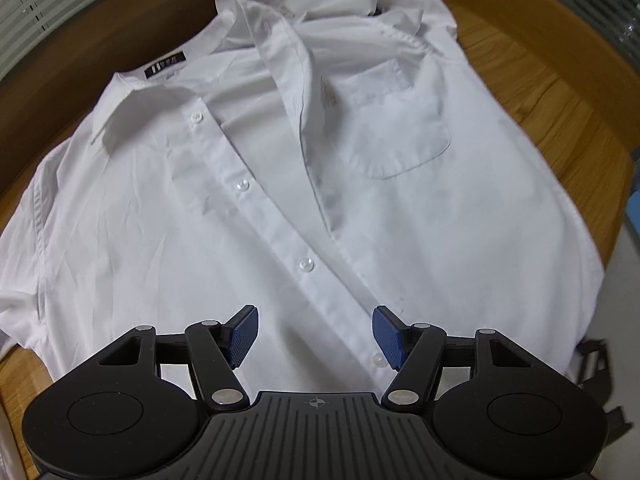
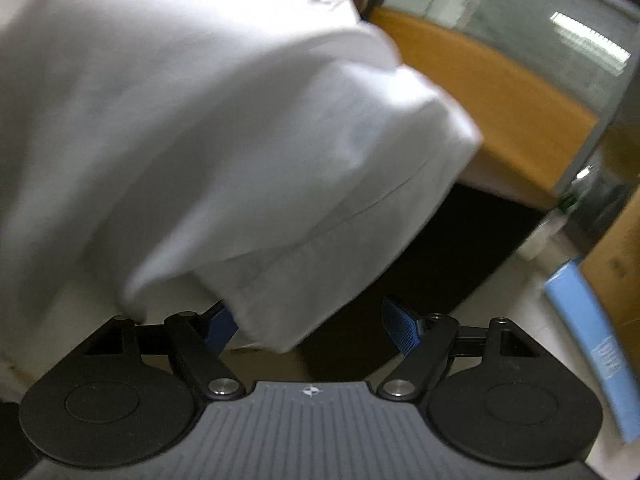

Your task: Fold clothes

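Note:
A white button-up shirt (image 1: 280,168) lies front side up on a round wooden table (image 1: 532,92), collar away from me, chest pocket at the right. My left gripper (image 1: 316,336) hovers open above the lower button placket, nothing between its blue pads. In the right wrist view the shirt (image 2: 200,120) is blurred and a short sleeve hangs over the table edge. My right gripper (image 2: 310,328) is open, with the sleeve's hem lying between its fingers and covering the left blue pad (image 2: 220,326). The right pad is bare.
The wooden table's rim (image 2: 500,92) curves past the sleeve, with a dark space (image 2: 440,248) under it. A light blue flat object (image 2: 592,340) and a brown cardboard surface (image 2: 616,260) stand at the right. Window blinds (image 1: 36,8) sit beyond the table.

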The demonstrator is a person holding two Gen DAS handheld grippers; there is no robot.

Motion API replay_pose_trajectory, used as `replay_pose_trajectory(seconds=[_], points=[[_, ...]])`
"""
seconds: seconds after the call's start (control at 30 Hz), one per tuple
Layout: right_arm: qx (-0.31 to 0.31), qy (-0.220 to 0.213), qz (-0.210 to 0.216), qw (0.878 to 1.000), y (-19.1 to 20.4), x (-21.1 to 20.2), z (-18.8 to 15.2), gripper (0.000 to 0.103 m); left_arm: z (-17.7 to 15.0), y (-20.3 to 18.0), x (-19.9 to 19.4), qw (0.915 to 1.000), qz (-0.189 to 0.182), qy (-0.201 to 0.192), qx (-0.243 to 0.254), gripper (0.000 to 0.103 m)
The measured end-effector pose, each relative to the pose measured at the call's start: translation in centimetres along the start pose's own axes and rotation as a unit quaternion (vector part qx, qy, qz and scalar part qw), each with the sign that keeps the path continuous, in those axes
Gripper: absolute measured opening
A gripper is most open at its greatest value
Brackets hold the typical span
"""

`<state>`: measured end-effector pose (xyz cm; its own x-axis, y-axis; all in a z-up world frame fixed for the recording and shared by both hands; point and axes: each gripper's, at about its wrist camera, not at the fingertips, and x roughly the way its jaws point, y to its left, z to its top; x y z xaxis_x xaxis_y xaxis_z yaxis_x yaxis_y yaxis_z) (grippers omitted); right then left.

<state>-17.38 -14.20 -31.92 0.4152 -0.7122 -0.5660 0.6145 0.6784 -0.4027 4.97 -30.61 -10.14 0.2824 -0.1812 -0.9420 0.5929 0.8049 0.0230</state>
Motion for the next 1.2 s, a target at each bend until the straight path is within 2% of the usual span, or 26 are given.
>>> replay_pose_trajectory(seconds=[0.17, 0.3, 0.47, 0.6, 0.73, 0.83, 0.87, 0.9, 1.0, 1.03, 1.1, 1.2], points=[[0.023, -0.053, -0.055, 0.997, -2.1, -2.2, -0.3, 0.08, -0.2, -0.1, 1.1, 0.9999, 0.004, 0.007, 0.01, 0.066], [0.051, -0.076, -0.071, 0.993, -4.7, -4.9, -0.7, 0.08, -0.1, 0.1, 1.4, 1.0, 0.005, 0.002, 0.003, 0.066], [0.14, -0.07, -0.052, 0.986, -9.0, -6.9, -0.9, 0.08, 0.2, 0.7, 1.6, 0.9999, 0.003, -0.006, -0.014, 0.066], [0.215, -0.062, -0.033, 0.974, -12.5, -8.4, -1.0, 0.08, 0.8, 1.0, 1.4, 0.9995, -0.002, -0.017, -0.027, 0.066], [0.289, -0.054, -0.013, 0.956, -16.0, -9.8, -1.0, 0.08, 2.4, 0.2, -0.4, 0.9982, -0.022, -0.053, -0.018, 0.066], [0.342, -0.047, 0.003, 0.938, -18.5, -10.7, -1.2, 0.07, 2.9, -2.0, -2.1, 0.9944, -0.056, -0.079, 0.042, 0.066], [0.357, -0.042, 0.014, 0.933, -19.1, -10.7, -1.5, 0.062, 2.9, -3.0, -2.7, 0.9918, -0.064, -0.087, 0.068, 0.066], [0.37, -0.038, 0.023, 0.928, -19.7, -10.7, -1.7, 0.059, 2.9, -4.1, -3.2, 0.9886, -0.074, -0.093, 0.092, 0.066], [0.404, -0.03, 0.034, 0.914, -21.0, -10.5, -2.4, 0.056, 2.9, -7.1, -4.1, 0.9772, -0.11, -0.105, 0.148, 0.066], [0.421, -0.026, 0.035, 0.906, -21.6, -10.4, -2.8, 0.056, 2.8, -8.0, -4.2, 0.9733, -0.122, -0.107, 0.163, 0.066], [0.455, -0.019, 0.038, 0.89, -22.6, -10.2, -3.6, 0.047, 2.5, -9.8, -4.5, 0.9651, -0.143, -0.109, 0.19, 0.066], [0.505, 0.001, 0.036, 0.863, -23.8, -9.7, -5.4, 0.046, 1.9, -11.6, -4.5, 0.9542, -0.164, -0.111, 0.224, 0.066]])
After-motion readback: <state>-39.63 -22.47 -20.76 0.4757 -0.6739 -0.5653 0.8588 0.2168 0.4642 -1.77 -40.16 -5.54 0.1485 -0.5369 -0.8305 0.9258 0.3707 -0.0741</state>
